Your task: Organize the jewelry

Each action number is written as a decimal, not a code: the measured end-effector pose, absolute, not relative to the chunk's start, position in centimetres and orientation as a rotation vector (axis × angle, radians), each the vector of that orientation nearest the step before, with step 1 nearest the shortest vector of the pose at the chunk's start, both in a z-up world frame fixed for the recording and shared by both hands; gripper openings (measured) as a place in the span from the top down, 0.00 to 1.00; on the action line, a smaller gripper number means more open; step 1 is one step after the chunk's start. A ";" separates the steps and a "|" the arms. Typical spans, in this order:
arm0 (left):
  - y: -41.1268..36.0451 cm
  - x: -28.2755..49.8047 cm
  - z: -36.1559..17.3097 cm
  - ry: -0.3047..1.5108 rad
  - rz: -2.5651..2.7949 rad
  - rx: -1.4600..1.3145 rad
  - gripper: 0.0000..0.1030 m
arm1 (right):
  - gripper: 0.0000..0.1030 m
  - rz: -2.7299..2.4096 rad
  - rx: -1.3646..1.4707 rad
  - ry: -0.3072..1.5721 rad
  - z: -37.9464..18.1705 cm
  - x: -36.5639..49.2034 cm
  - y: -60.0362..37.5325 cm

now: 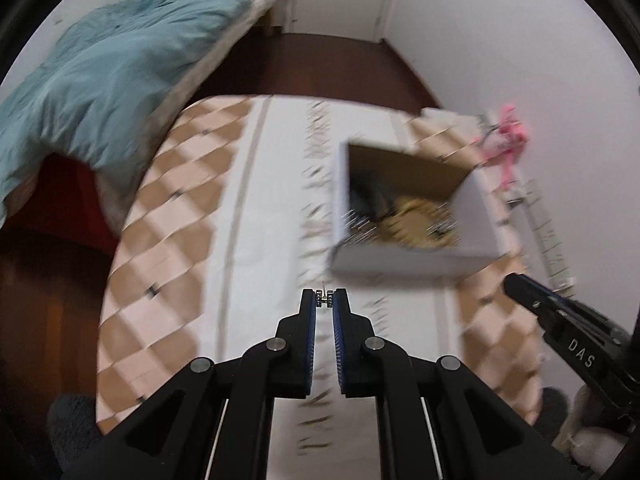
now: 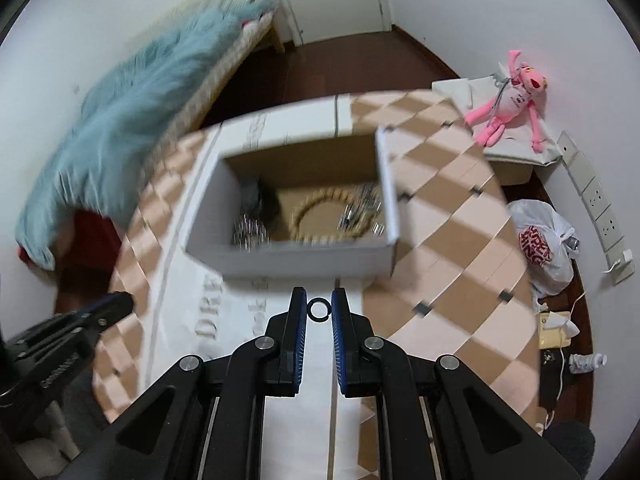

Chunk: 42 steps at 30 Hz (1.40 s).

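My left gripper [image 1: 324, 300] is shut on a small silver earring [image 1: 324, 299] and holds it above the checkered tablecloth [image 1: 168, 208], short of the white cardboard box [image 1: 412, 260]. My right gripper [image 2: 319, 309] is shut on a small black ring [image 2: 319, 309], just in front of the same box [image 2: 292, 258]. Inside the box lie a beaded bracelet [image 2: 324, 216], silver pieces [image 2: 250, 230] and a dark item [image 2: 258, 196]. The right gripper shows in the left wrist view [image 1: 516, 284]; the left gripper shows in the right wrist view [image 2: 120, 302].
A bed with a teal blanket [image 1: 104, 80] stands at the left. A pink plush toy [image 2: 508, 100] lies at the right by the wall. A white plastic bag [image 2: 540, 244], wall sockets [image 2: 596, 196] and cables are on the right floor side.
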<state>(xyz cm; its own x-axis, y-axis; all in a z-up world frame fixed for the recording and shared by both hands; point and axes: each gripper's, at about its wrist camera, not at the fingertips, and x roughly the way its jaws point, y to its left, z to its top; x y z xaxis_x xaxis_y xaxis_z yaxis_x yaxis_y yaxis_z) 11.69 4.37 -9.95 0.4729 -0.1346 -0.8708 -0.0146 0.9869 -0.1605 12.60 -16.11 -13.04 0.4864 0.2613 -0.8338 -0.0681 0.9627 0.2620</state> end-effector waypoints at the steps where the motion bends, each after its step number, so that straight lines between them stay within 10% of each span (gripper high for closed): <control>1: 3.8 12.4 -9.3 1.069 -0.092 -0.154 0.94 | 0.87 0.206 0.215 1.038 -12.3 13.2 -16.6; 16: -0.5 23.2 -8.8 1.208 -0.144 -0.097 0.88 | 0.86 0.285 0.276 1.251 -14.1 24.8 -17.7; 22: 0.9 23.2 -8.6 1.179 -0.066 -0.075 0.20 | 0.66 0.262 0.272 1.240 -13.8 24.8 -18.3; 27: 2.3 22.3 -8.9 1.173 -0.007 -0.065 0.15 | 0.66 0.216 0.223 1.214 -13.3 24.0 -18.5; 34: 2.7 20.3 -9.3 1.133 0.050 -0.007 0.05 | 0.08 0.082 0.056 1.180 -12.8 22.1 -17.9; 42: 2.8 18.0 -9.9 1.135 0.079 -0.016 0.05 | 0.02 -0.005 -0.016 1.191 -13.6 19.4 -18.1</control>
<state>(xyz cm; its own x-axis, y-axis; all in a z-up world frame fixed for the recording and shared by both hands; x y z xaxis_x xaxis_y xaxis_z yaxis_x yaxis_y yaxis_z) 17.97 2.82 -9.91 0.4199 0.0551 -0.9059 -0.0717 0.9971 0.0274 19.42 -18.10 -13.59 0.3710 -0.0123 -0.9286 -0.0043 0.9999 -0.0149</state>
